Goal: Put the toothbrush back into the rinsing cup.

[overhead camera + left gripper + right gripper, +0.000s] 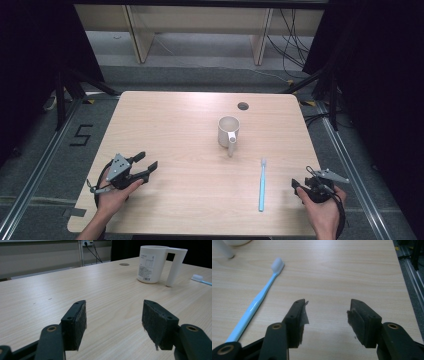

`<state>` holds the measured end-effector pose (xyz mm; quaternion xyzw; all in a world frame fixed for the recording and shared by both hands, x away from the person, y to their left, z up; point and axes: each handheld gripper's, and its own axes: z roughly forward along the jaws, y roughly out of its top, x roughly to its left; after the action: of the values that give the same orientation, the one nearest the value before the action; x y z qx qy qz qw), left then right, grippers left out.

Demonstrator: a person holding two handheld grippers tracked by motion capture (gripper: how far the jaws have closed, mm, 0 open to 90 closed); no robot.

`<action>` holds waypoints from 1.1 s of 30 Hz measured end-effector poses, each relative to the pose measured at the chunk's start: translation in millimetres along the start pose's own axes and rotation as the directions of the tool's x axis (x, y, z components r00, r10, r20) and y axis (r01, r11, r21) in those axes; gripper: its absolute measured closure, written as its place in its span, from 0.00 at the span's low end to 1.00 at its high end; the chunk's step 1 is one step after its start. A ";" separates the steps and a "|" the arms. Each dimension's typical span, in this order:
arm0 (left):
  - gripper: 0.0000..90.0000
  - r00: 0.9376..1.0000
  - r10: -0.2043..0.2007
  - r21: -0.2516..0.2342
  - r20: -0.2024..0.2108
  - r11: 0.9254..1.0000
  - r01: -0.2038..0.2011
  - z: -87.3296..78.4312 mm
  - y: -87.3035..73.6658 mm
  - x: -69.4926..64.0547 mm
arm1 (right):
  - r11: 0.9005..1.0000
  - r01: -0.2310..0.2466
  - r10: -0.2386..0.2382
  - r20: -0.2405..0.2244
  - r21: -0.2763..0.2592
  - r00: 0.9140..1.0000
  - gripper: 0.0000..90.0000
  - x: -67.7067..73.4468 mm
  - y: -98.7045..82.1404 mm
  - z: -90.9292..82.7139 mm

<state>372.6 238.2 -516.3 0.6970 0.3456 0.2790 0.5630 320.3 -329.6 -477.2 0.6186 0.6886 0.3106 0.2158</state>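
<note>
**Toothbrush sat just left of the right gripper, nobody holding anything**

So the light-blue toothbrush [262, 184] lay flat on the tabletop [190, 125], near the right-hand front corner. It was off to the left of the right gripper [299, 189], near it but not touching, and none of it sat between that gripper's fingers [298, 320]. Those fingers were spread wide with only bare wood between them.

The brush's long axis ran almost straight front-to-back on the tabletop. Its white bristle head pointed away from the person, toward the white mug [229, 132], and the handle end pointed back at the front edge. In the right gripper view it slanted from lower left up to the head at upper left.

The left gripper [148, 165] rested over on the left side of the tabletop, well apart from the brush, its fingers [75, 325] also spread and empty. The mug stood upright near the middle, handle turned toward the person, a bit beyond the bristle end.
</note>
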 end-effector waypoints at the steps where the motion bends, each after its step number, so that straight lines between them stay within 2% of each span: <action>1: 0.40 1.000 -0.003 0.000 -0.001 1.000 0.003 0.4 0.1 -0.4 | 1.000 -0.001 0.001 0.009 0.008 1.000 0.55 1.6 1.3 0.5; 3: 0.40 1.000 0.002 0.007 0.001 1.000 -0.002 0.7 -0.1 -0.5 | 0.999 0.023 -0.023 0.019 0.035 1.000 0.57 2.3 5.1 0.2; 4: 0.40 1.000 -0.005 0.006 0.002 1.000 0.005 0.7 -0.6 -1.2 | 0.999 -0.009 0.007 0.025 0.049 1.000 0.57 5.8 6.6 -1.0; 5: 0.40 1.000 -0.005 0.006 0.002 1.000 0.005 0.7 -0.6 -1.2 | 0.997 0.018 -0.020 0.023 0.074 1.000 0.58 5.7 9.1 -4.2; 6: 0.40 1.000 0.003 0.006 0.005 1.000 -0.003 0.6 -0.6 -1.3 | 0.994 0.083 -0.084 0.020 0.077 0.996 0.58 2.0 11.2 -4.1; 7: 0.40 1.000 0.008 0.005 0.007 1.000 -0.008 0.6 -0.2 -1.4 | 0.993 0.034 -0.038 0.031 0.111 0.999 0.59 7.4 12.7 -6.6; 8: 0.40 1.000 0.008 0.005 0.007 1.000 -0.008 0.6 -0.2 -1.4 | 0.992 0.090 -0.092 0.020 0.092 0.996 0.60 4.1 13.8 -4.0; 9: 0.40 1.000 0.012 0.002 0.010 1.000 -0.012 0.5 0.5 -1.5 | 0.992 0.090 -0.092 0.020 0.092 0.996 0.60 4.1 13.8 -4.0; 10: 0.40 1.000 0.015 0.002 0.011 1.000 -0.015 -0.1 1.1 -1.7 | 0.987 0.064 -0.067 0.016 0.148 0.998 0.62 8.7 17.3 -5.2; 11: 0.40 1.000 0.020 -0.022 0.023 1.000 -0.019 1.0 1.2 -1.6 | 0.987 0.064 -0.067 0.016 0.148 0.998 0.62 8.7 17.3 -5.2; 12: 0.39 1.000 0.015 0.001 0.013 1.000 -0.015 -1.7 1.6 -2.7 | 0.982 0.064 -0.069 0.019 0.179 0.997 0.63 10.0 18.7 -5.7; 13: 0.39 1.000 0.019 0.002 0.018 1.000 -0.019 -2.7 1.2 -3.3 | 0.974 0.057 -0.061 0.011 0.220 0.998 0.67 12.9 22.8 -5.5; 14: 0.39 1.000 0.019 0.002 0.018 1.000 -0.019 -2.7 1.2 -3.3 | 0.974 0.057 -0.061 0.011 0.220 0.998 0.67 12.9 22.8 -5.5; 15: 0.39 0.999 0.020 -0.020 0.031 1.000 -0.019 -1.6 1.4 -4.1 | 0.966 0.034 -0.038 0.011 0.257 0.999 0.69 17.2 27.3 -6.5; 16: 0.39 1.000 0.015 0.001 0.021 1.000 -0.015 -4.2 2.6 -5.8 | 0.961 0.031 -0.034 0.005 0.275 0.999 0.70 18.4 29.6 -6.2; 17: 0.39 0.999 0.023 -0.022 0.035 1.000 -0.022 -3.0 3.1 -5.8 | 0.958 0.050 -0.052 -0.002 0.283 0.999 0.72 18.2 31.2 -5.9; 19: 0.39 0.999 0.029 -0.007 0.028 1.000 -0.029 -5.0 4.3 -6.5 | 0.954 0.034 -0.035 -0.001 0.298 0.999 0.73 20.4 33.7 -6.6; 20: 0.39 0.999 0.030 -0.008 0.030 1.000 -0.029 -4.8 4.7 -6.5 | 0.943 0.051 -0.043 -0.032 0.330 0.999 0.74 20.5 37.6 -8.9; 21: 0.39 0.999 0.025 -0.006 0.028 1.000 -0.025 -4.7 4.4 -6.4 | 0.938 -0.002 0.004 -0.005 0.348 1.000 0.74 25.3 38.9 -9.6; 22: 0.39 0.999 0.020 -0.004 0.027 1.000 -0.020 -4.3 4.0 -6.5 | 0.932 0.012 -0.010 -0.006 0.363 1.000 0.75 24.2 41.1 -9.7; 23: 0.39 0.999 0.020 -0.004 0.027 1.000 -0.020 -4.3 4.0 -6.5 | 0.932 0.012 -0.010 -0.006 0.363 1.000 0.75 24.2 41.1 -9.7; 24: 0.39 0.999 0.021 -0.003 0.029 1.000 -0.021 -3.3 3.2 -6.2 | 0.913 -0.011 0.011 0.003 0.408 1.000 0.76 26.5 43.8 -10.3; 25: 0.39 0.999 0.021 -0.003 0.029 1.000 -0.021 -3.3 3.2 -6.2 | 0.906 -0.032 0.032 0.009 0.422 0.999 0.76 28.1 44.3 -9.4; 26: 0.39 0.999 0.024 -0.001 0.030 1.000 -0.024 -2.6 3.0 -5.7 | 0.900 -0.005 0.006 -0.001 0.436 1.000 0.76 26.4 45.2 -8.3; 27: 0.39 0.999 0.024 -0.001 0.030 1.000 -0.024 -2.6 3.0 -5.7 | 0.900 -0.005 0.006 -0.001 0.436 1.000 0.76 26.4 45.2 -8.3; 28: 0.39 0.999 0.013 -0.018 0.036 1.000 -0.012 -0.9 2.2 -5.7 | 0.890 -0.028 0.027 0.009 0.456 1.000 0.77 28.5 45.4 -5.1; 29: 0.39 0.999 0.013 -0.018 0.036 1.000 -0.012 -0.9 2.2 -5.7 | 0.887 -0.018 0.017 0.008 0.462 1.000 0.77 28.2 45.6 -2.8; 30: 0.39 0.999 0.019 0.000 0.026 1.000 -0.019 -2.7 2.9 -6.1 | 0.873 -0.043 0.042 0.012 0.486 0.999 0.77 30.5 45.7 -1.7; 31: 0.39 0.999 0.019 0.000 0.026 1.000 -0.019 -2.7 2.9 -6.1 | 0.869 -0.014 0.014 0.003 0.494 1.000 0.77 28.8 45.5 0.4; 33: 0.39 0.999 0.029 -0.007 0.032 1.000 -0.029 -1.7 2.8 -6.2 | 0.869 -0.013 0.013 0.004 0.494 1.000 0.77 29.3 44.2 2.6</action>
<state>368.1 233.9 -513.2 0.7044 0.3255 0.2771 0.5666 349.7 -298.5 -445.8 0.6579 0.7410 0.1255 0.0485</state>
